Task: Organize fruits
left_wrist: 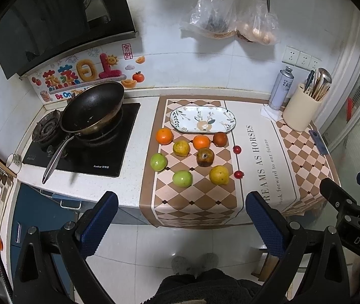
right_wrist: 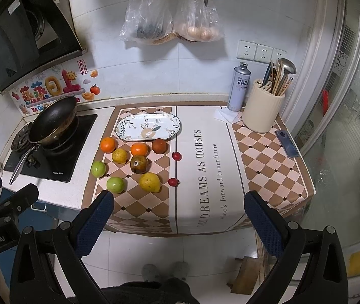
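Observation:
Several fruits lie on the checkered mat [left_wrist: 195,197]: two oranges [left_wrist: 164,136], two yellow citrus [left_wrist: 219,175], two green fruits [left_wrist: 182,178], two brown fruits [left_wrist: 205,157] and two small red fruits [left_wrist: 238,174]. An oval floral plate [left_wrist: 202,119] stands empty behind them; it also shows in the right wrist view [right_wrist: 149,126]. My left gripper [left_wrist: 181,217] is open and empty, held in front of the counter edge. My right gripper [right_wrist: 178,217] is open and empty, also off the counter's front.
A black pan [left_wrist: 93,109] sits on the stove [left_wrist: 83,149] at the left. A spray can [right_wrist: 239,87], a utensil holder [right_wrist: 263,111] and a phone [right_wrist: 287,144] stand at the right. Plastic bags [right_wrist: 169,17] and scissors hang on the wall.

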Demonstrator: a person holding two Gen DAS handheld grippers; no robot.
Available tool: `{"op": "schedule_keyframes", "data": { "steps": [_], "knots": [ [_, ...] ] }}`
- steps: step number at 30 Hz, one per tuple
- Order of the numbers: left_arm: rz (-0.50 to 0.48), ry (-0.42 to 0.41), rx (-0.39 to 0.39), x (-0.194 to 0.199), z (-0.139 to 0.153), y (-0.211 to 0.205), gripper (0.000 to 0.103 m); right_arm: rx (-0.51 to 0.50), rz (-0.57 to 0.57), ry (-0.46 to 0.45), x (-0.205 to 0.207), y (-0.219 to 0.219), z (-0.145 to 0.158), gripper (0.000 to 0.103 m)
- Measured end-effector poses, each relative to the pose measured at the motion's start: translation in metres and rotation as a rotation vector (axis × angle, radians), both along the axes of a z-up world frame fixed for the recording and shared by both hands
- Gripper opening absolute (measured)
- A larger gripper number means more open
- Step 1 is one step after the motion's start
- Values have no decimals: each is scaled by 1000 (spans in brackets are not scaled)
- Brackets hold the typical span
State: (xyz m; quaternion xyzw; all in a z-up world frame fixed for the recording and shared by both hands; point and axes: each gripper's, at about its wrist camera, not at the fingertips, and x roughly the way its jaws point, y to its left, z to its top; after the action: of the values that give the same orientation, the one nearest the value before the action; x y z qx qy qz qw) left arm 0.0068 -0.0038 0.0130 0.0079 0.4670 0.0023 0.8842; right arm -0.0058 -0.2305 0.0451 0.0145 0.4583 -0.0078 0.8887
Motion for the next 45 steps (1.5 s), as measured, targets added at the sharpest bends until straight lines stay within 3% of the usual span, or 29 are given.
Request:
{"op": "schedule_keyframes", "data": {
  "steps": [45],
  "knots": [
    [1,-22,6,-2,9,-9,103,23,-6,-12,4,2,10,103]
  ]
}}
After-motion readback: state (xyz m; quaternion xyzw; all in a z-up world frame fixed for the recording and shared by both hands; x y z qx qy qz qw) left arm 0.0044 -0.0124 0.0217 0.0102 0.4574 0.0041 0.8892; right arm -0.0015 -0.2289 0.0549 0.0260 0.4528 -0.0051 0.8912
